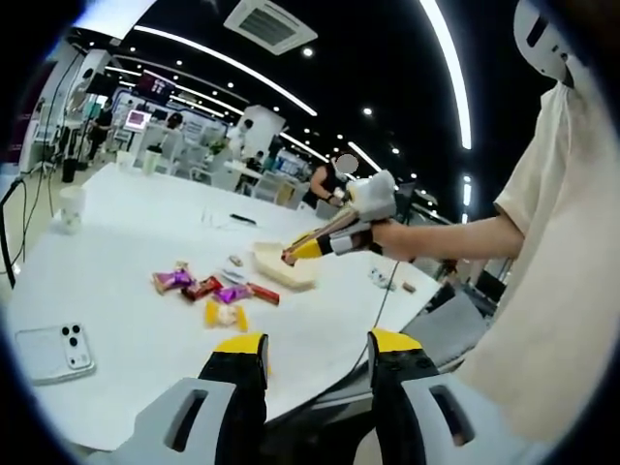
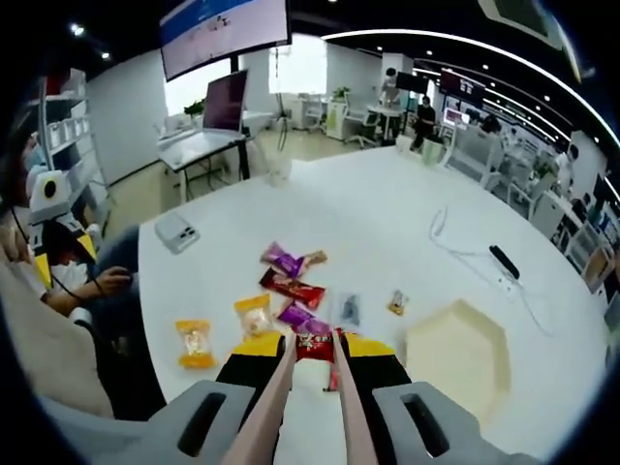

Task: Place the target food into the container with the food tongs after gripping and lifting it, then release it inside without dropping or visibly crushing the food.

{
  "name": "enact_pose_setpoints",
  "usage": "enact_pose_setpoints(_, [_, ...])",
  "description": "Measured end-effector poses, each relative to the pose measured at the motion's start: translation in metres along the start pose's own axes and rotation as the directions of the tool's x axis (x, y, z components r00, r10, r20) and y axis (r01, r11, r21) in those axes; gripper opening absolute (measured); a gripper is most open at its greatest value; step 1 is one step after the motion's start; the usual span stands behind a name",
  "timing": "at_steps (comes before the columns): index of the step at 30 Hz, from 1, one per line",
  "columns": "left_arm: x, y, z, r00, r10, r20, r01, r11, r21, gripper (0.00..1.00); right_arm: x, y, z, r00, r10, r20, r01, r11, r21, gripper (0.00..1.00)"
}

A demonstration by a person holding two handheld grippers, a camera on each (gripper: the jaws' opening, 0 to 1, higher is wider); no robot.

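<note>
Tongs [image 2: 308, 387] sit between the right gripper's [image 2: 312, 356] yellow-tipped jaws, which are closed on the two pinkish arms. Tong tips pinch a red packet [image 2: 315, 342], the target snack. In the right gripper view that packet is at the near end of the snack cluster on the white table [image 2: 387, 223], touching or just above a purple packet [image 2: 295, 313]; whether it has left the tabletop cannot be told. Tray [image 2: 457, 354], pale and hexagonal, lies on the table just right of the packet, with nothing visible inside it.

Outward from the tray in that view: a dark red packet [image 2: 294, 288] and a purple-and-brown one [image 2: 286, 260] beyond the held packet, two yellow packets [image 2: 255, 314] [image 2: 195, 342] farther left, a small clear packet [image 2: 350, 308] and a small gold one [image 2: 397, 303] between cluster and tray. Phone [image 2: 177, 232] lies well left of the tray near the table edge. Black cable [image 2: 484, 254] runs beyond the tray.

Left gripper [image 1: 318, 356] is off the table's near edge, jaws apart with nothing between them. In the left gripper view the right gripper [image 1: 320, 246] shows across the table, held in a hand [image 1: 392, 235], its tips over the tray [image 1: 284, 265]. Snacks [image 1: 215, 291] are left of the tray, phone [image 1: 54, 353] far left, paper cup [image 1: 70, 206] beyond.
</note>
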State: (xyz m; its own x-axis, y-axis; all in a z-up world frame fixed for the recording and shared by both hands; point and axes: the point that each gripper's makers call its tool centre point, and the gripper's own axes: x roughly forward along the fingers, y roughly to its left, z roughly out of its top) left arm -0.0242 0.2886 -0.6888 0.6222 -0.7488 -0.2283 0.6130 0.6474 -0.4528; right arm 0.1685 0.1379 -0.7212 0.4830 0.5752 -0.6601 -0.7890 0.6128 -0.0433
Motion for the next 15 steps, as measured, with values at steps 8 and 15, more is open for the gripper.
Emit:
enact_pose_setpoints(8, [0.0,0.002,0.0,1.0,0.011,0.004,-0.011,1.0,0.001,0.42,-0.008,-0.013,0.014,0.999,-0.039,0.034,0.04,0.999,-0.023,0.22])
enact_pose_setpoints(15, [0.002,0.002,0.001,1.0,0.009,0.001,-0.009,1.0,0.002,0.41,-0.012,-0.022,0.02,0.997,-0.061,0.049,0.062,0.998,-0.016,0.22])
